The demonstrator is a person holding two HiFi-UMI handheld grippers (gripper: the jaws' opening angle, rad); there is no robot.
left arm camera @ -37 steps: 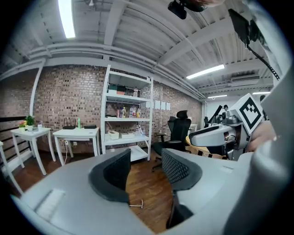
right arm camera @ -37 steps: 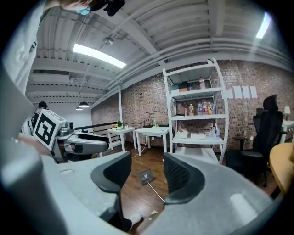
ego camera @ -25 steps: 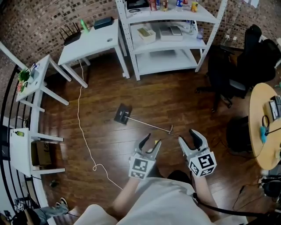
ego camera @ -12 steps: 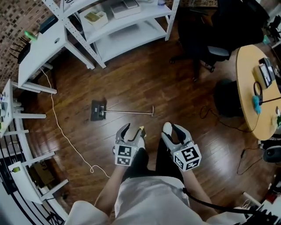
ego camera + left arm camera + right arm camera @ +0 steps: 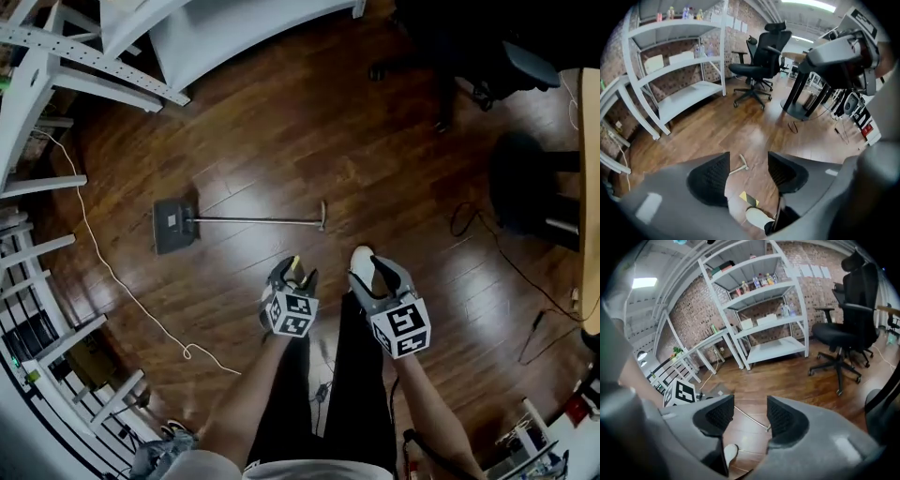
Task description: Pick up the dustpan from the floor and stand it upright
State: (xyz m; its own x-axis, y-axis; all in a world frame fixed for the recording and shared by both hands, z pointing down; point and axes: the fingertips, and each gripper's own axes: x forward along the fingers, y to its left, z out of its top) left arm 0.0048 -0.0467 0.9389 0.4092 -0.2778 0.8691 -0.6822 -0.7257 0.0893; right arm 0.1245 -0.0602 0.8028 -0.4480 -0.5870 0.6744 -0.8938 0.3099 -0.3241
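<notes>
Though crowded round its edges, floor (image 5: 281, 122): dark glossy wood boards, filling the head view, open through the middle.
shelving unit (image 5: 225, 28): white, open shelves, along the floor's far edge at the upper left of the head view; bottles and boxes on the upper shelves in the right gripper view.
wood-topped table (image 5: 591, 206): cut off at the floor's right edge, black base (image 5: 525, 187) just beside it.
office chair (image 5: 836, 341): black, on castors, toward the floor's far right corner, well apart from the dustpan.
legs (image 5: 356, 375): dark trousers, at the floor's near edge, under both grippers.
dustpan (image 5: 174, 226): lying flat on the floor, left of centre, not yet upright; dark pan toward the left edge, thin metal handle (image 5: 258, 221) running level to the right, its end near the grippers, touching neither.
right gripper (image 5: 367, 272): grey, marker cube at its back, tilted down at the floor; jaws parted, nothing between the pads, only boards and the handle's end beyond the gap.
left gripper (image 5: 298, 272): just beside the right one, nearer the handle's end; jaws apart, just now opening wider, empty; handle's end lying farther off, seen through the gap.
white cable (image 5: 192, 352): snaking from the left edge toward the near edge, passing beside the pan, ending in a small loop.
white shoe (image 5: 362, 255): toe only, between the grippers.
yellow-and-black patch (image 5: 749, 199): small, near the shoe; nature unclear.
</notes>
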